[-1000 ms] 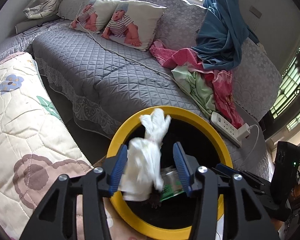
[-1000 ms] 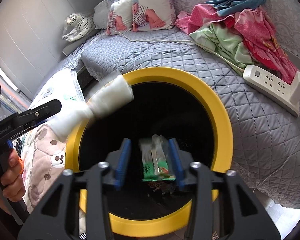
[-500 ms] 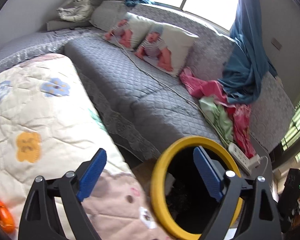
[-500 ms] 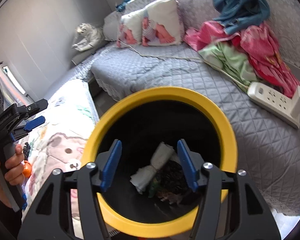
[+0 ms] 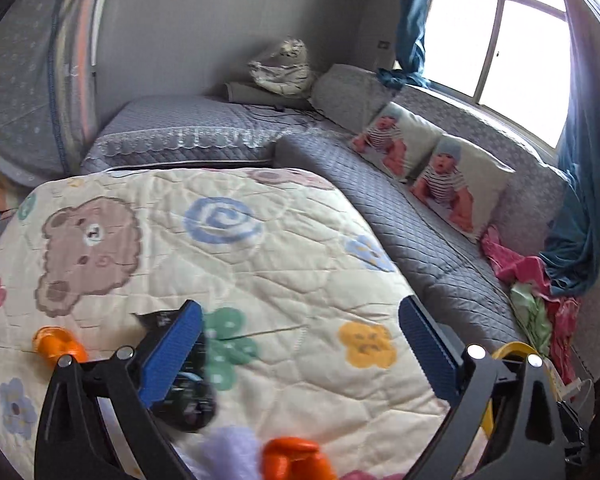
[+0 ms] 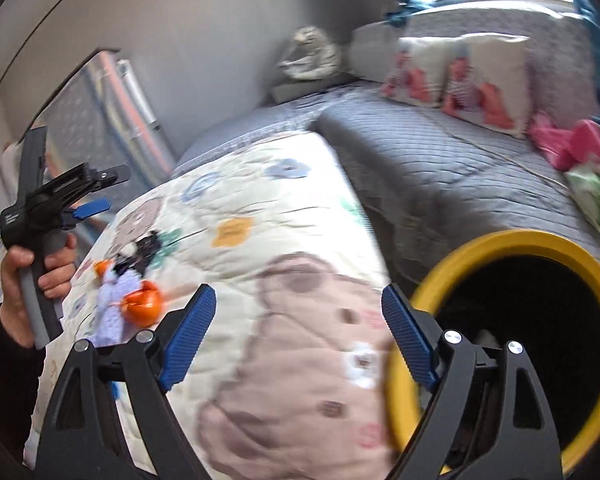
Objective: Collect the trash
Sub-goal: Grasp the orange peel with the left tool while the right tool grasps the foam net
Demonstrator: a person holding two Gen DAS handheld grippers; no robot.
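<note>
Left wrist: black wrapper (image 5: 188, 396), print unreadable.

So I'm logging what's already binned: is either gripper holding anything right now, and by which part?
Nothing is held. The left gripper and right gripper have just been opening, with nothing between them, above the quilt.

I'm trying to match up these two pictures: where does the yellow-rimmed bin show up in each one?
Left wrist view: only a sliver of the yellow-rimmed bin shows at the lower right, behind the gripper's right finger.
Right wrist view: the yellow-rimmed bin fills the lower right, its dark mouth open.
Shared landmark: the quilt's yellow flower.
</note>
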